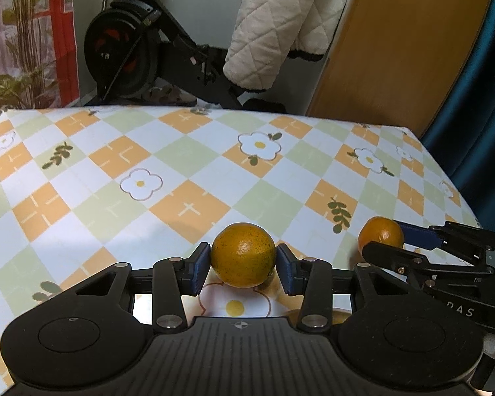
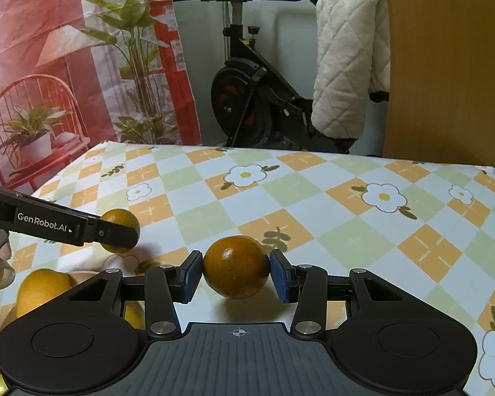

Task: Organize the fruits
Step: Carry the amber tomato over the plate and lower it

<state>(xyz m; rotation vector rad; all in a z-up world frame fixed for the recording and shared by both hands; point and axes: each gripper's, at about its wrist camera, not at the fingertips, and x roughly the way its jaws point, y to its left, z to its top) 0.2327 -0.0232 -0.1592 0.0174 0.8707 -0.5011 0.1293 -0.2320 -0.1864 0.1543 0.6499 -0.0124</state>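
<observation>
My left gripper (image 1: 243, 265) is shut on a speckled orange (image 1: 243, 254), held just above the flowered tablecloth (image 1: 148, 171). My right gripper (image 2: 236, 275) is shut on a second orange (image 2: 236, 270) close over the cloth. In the left wrist view the right gripper (image 1: 402, 241) shows at the right with its orange (image 1: 381, 234). In the right wrist view the left gripper (image 2: 122, 231) shows at the left with its orange (image 2: 120, 219). Yellow fruit (image 2: 41, 288) lies at the lower left, partly hidden behind my right gripper's body.
An exercise bike (image 1: 138, 46) with a white quilted jacket (image 1: 280, 23) hung on it stands behind the table's far edge. A wooden panel (image 1: 396, 43) rises at the back right. A plant-print backdrop (image 2: 66, 59) hangs at the left.
</observation>
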